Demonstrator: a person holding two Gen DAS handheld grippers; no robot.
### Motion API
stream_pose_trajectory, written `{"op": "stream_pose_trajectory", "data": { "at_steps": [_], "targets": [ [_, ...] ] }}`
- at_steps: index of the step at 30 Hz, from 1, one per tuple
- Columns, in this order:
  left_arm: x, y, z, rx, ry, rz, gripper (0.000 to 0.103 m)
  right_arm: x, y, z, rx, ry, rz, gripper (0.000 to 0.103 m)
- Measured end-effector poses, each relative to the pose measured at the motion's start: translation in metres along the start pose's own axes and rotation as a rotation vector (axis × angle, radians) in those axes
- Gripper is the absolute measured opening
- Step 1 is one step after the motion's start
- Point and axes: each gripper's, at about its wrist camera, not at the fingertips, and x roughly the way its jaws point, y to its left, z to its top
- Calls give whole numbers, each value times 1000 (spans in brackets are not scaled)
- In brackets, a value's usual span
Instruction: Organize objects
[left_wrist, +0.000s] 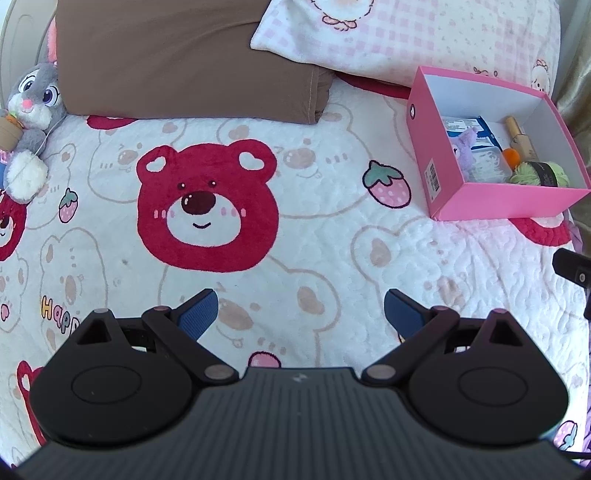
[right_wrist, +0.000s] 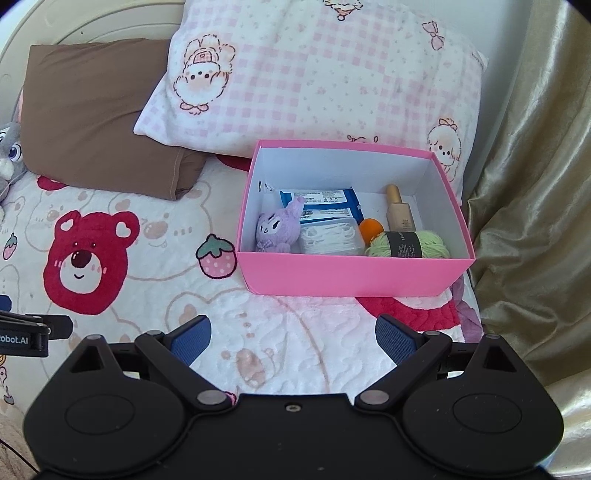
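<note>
A: We're over a bed covered by a white fleece blanket printed with red bears and strawberries (right_wrist: 258, 332). What do we have nearest us?

B: Our own tools. The right gripper (right_wrist: 293, 338) has its blue-padded fingers (right_wrist: 192, 341) spread wide with nothing between them, and the left gripper (left_wrist: 301, 314) is spread just as wide and just as empty.

A: And ahead?

B: The open pink cardboard box (right_wrist: 351, 275) sits on the blanket straight beyond our right fingers, its long side facing us. From the left view it lies far off to the upper right, so we judge the right hand the nearer one.

A: What's in it?

B: A small purple plush doll (right_wrist: 275, 230), a clear plastic case of white floss picks (right_wrist: 330, 240), a ball of pale green yarn with a dark label (right_wrist: 408, 249), a small orange ball (right_wrist: 371, 229), a gold-capped beige bottle (right_wrist: 399, 214) and a blue-and-white packet (right_wrist: 319, 201).

A: Anything loose?

B: Only the grey plush rabbit (left_wrist: 31, 110) by the brown pillow (left_wrist: 192, 59), far to the left, nearer our left hand.
</note>
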Motion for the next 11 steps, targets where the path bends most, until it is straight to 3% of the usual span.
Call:
{"op": "stream_pose_trajectory", "data": {
  "at_steps": [11],
  "targets": [
    [-1,-2,1,6,-1,0,99,-1,-1,0,2,-4,-4,98]
  ]
}}
